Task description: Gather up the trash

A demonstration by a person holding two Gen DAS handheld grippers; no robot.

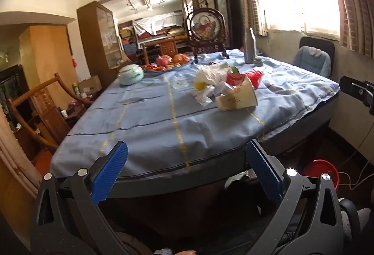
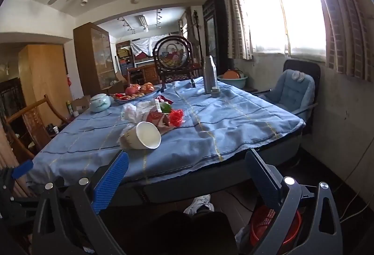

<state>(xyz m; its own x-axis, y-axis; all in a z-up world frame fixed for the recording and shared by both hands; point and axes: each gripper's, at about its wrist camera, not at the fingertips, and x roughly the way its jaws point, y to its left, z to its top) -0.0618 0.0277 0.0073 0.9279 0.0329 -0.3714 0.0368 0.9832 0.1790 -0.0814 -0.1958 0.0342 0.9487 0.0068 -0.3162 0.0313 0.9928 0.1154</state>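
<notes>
From the left wrist camera, the left gripper hangs at the near edge of the table with its blue-padded fingers spread wide and nothing between them. Ahead of it and a little to its right, well apart from the fingertips, a heap of trash lies on the blue tablecloth: a paper cup tipped on its side nearest the gripper, crumpled white plastic just behind it, and red wrappers touching the cup's far side. Farther ahead to the left stands a pale green lidded jar, and beyond it a tray of fruit. A silver bottle stands upright far ahead on the right. Below and to the right of the gripper, on the floor, sits a red basket.

From the right wrist camera, the right gripper is likewise wide open and holds nothing. The paper cup lies just ahead of its left finger, mouth turned toward the camera, not touching the gripper. The white plastic and red wrappers sit directly behind the cup. The red basket shows low on the right, partly hidden behind the right finger. At the far left edge, a blue pad of the left gripper peeks in.
</notes>
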